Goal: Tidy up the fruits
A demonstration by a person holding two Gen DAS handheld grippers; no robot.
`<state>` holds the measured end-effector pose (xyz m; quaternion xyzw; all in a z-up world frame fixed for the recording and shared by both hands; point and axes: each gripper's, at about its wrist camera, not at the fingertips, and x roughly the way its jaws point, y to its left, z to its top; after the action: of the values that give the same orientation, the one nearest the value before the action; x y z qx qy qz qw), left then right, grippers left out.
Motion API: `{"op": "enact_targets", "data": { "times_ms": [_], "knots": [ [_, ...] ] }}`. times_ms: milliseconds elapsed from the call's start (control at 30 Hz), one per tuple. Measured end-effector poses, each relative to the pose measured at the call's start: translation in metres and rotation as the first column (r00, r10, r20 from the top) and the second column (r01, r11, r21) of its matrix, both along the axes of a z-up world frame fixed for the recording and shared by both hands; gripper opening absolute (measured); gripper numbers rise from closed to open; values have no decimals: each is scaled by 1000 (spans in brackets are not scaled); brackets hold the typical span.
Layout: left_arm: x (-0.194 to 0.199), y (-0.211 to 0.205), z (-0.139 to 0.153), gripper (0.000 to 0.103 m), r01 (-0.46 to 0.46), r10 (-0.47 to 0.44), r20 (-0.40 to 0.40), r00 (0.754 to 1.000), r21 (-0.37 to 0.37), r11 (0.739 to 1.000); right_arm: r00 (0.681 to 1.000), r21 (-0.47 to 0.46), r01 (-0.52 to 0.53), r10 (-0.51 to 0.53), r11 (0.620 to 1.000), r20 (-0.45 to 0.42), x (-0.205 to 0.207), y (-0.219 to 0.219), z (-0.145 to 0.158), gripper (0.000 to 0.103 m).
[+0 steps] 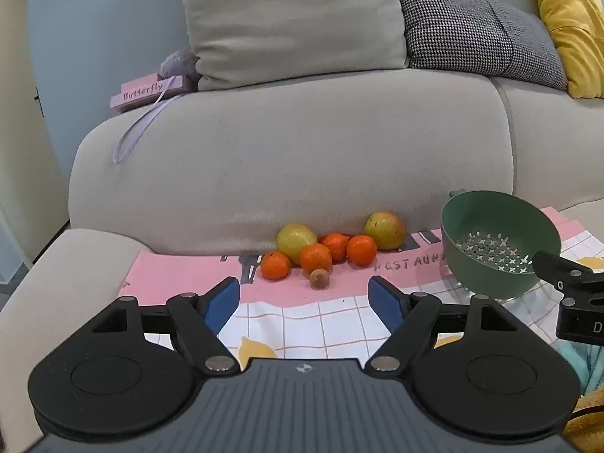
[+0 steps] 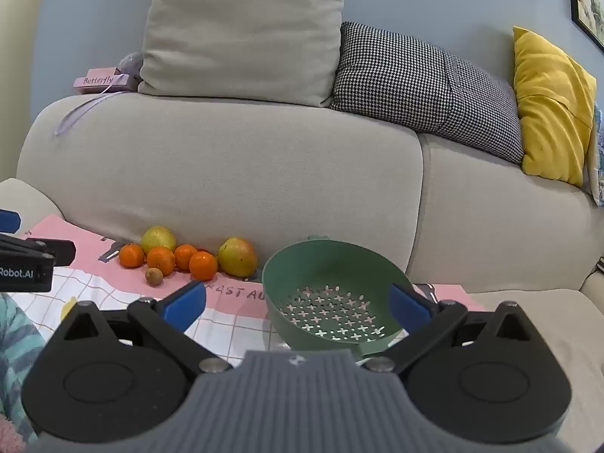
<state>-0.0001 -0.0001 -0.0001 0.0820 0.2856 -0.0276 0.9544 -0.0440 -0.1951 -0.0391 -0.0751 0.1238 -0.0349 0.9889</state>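
"Butterfly" box [image 1: 146, 92]; "RESTAU…" on cloth [image 1: 188, 279]; "Robot.AI" on left tool [image 2: 26, 264].

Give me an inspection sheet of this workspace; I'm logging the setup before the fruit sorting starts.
Surface: pink and checked cloth spread on the sofa seat.
Job's things: four oranges, two yellow-green fruits, one small brown fruit, grouped against the sofa back; green colander to their right, no fruit inside.
Clutter: pink Butterfly box with a ribbon on the sofa back.
Grippers: left gripper open, facing the fruit; right gripper open, at the colander; both hold nothing.
Cables: nothing seen.
Surroundings: beige cushion, houndstooth cushion, yellow cushion; framed pictures on the wall.
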Motion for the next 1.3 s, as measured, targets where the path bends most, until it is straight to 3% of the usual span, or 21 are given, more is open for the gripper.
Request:
{"op": "enact_targets", "data": {
  "times_ms": [167, 367, 467, 1300],
  "knots": [
    [-6, 0, -1, 91, 17, -17, 0, 1000, -9, 1000, 1000, 1, 3, -3, 1000, 1, -1, 2, 4, 99],
    [-23, 15, -30, 90, 42, -42, 1, 999, -14, 999, 1000, 10, 3, -3, 1000, -3, 2, 2, -4, 99],
    [-6, 8, -25, 90, 18, -19, -45, 999, -6, 1000, 1000, 27, 2, -2, 1000, -12, 0, 0, -8, 99],
    [-1, 1, -12, 90, 0, 2, -80, 997, 15, 1000, 996, 58, 16, -11, 998, -84, 6, -4, -7, 99]
  ]
}}
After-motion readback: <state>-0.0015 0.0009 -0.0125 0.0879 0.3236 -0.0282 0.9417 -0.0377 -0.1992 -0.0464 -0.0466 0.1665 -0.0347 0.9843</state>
